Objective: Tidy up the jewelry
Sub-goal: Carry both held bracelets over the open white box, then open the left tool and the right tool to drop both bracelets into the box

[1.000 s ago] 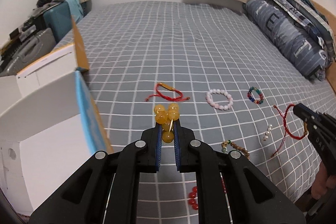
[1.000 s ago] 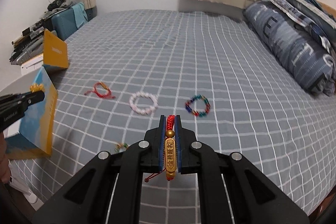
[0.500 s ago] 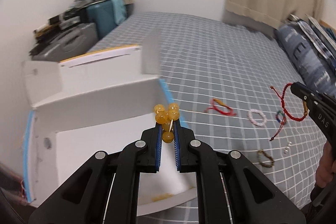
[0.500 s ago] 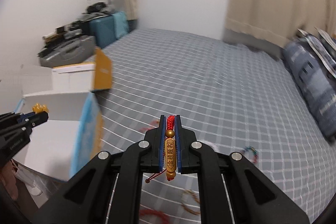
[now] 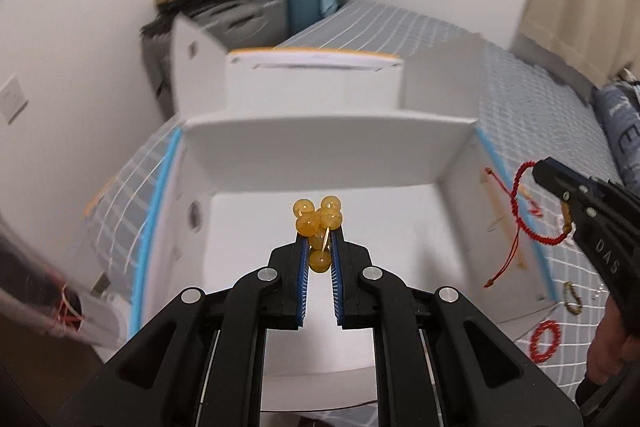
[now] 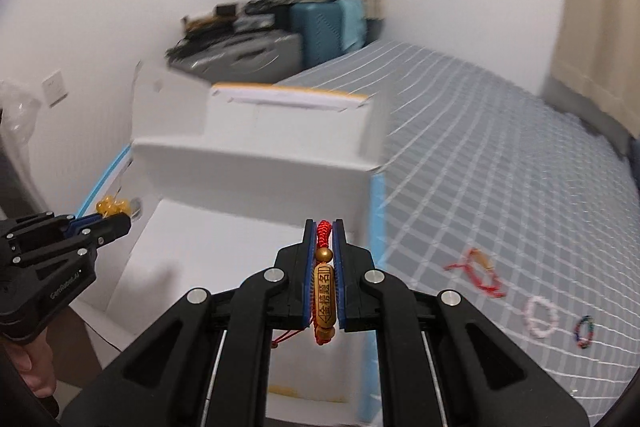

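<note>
your left gripper (image 5: pixel 319 247) clenches the light, slippery amber glass-bead bracelet (image 5: pixel 318 223) over the open white cardboard box (image 5: pixel 320 155); your right gripper (image 6: pixel 323 263) pinches the limp red cord bracelet (image 6: pixel 324 277) by its stiff gold charm.

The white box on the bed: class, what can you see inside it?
The white box shows only a bare white floor; no jewelry lies there. The left gripper and yellow bead bracelet cover its middle, so that patch stays unseen.
</note>
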Motion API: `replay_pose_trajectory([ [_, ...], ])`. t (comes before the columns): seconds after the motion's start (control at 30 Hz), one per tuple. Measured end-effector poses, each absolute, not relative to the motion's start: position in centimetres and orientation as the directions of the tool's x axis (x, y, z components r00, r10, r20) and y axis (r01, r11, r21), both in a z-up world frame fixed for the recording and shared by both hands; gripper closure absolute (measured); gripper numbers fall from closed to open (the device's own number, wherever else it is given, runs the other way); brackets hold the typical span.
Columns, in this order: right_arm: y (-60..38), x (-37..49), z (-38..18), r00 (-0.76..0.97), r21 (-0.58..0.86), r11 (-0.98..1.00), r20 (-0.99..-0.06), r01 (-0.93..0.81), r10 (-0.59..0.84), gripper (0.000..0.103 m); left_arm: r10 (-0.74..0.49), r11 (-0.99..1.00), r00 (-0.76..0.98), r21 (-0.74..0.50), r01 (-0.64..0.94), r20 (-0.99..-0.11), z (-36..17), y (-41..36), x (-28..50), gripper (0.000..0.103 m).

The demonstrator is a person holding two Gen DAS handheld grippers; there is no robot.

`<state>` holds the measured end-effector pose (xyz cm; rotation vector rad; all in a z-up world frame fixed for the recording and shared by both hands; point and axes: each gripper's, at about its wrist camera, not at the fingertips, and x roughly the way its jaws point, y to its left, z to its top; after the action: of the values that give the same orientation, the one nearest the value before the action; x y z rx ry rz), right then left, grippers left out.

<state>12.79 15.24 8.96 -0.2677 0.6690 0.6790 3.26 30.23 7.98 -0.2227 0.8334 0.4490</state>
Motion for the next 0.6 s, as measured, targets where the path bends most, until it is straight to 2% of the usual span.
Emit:
replay_pose_trajectory([
  [0.13,18.0,12.3,6.3,0.512,0.007,0.729,-0.707,-0.685,0.488,0.095,0.283,0.86,0.515,-0.023,-0.51,-0.809,5.8,32.4,2.6,0.094],
  [0.4,20.7,13.2,1.7,0.378,0.046,0.749,-0.841,-0.661,0.386,0.095,0.226,0.853,0.43,-0.035,-0.52,-0.874,2.4,33.8,3.0,0.094],
  [0.6,20.9,13.6,0.4,0.338,0.06,0.758,-0.87,-0.649,0.359,0.095,0.222,0.85,0.392,-0.02,-0.527,-0.893,1.2,33.9,2.9,0.094],
])
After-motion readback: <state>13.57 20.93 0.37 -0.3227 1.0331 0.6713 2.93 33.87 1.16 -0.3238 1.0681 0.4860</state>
